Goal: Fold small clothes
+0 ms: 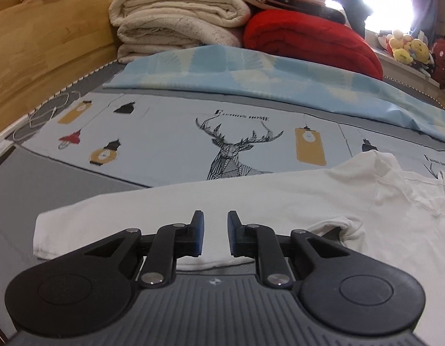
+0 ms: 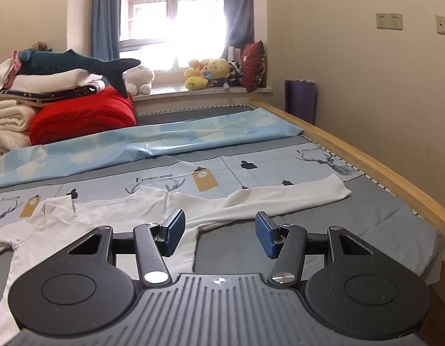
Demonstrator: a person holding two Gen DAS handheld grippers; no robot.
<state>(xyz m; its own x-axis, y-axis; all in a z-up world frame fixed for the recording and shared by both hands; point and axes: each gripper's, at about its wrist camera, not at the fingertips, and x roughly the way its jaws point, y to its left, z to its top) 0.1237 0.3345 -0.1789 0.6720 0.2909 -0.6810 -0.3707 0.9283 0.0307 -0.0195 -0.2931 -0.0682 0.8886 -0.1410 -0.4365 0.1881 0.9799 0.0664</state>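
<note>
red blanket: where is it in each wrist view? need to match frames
Left wrist: red blanket upper centre-right, right of the cream blanket stack.
Right wrist: red blanket left of centre, under the shark plush.
Shared landmark: light-blue patterned sheet lying directly in front of it.

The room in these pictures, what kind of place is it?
Most likely a home bedroom: a wood-framed bed with a printed sheet, folded blankets stacked at one end, and plush toys on the windowsill.
</note>
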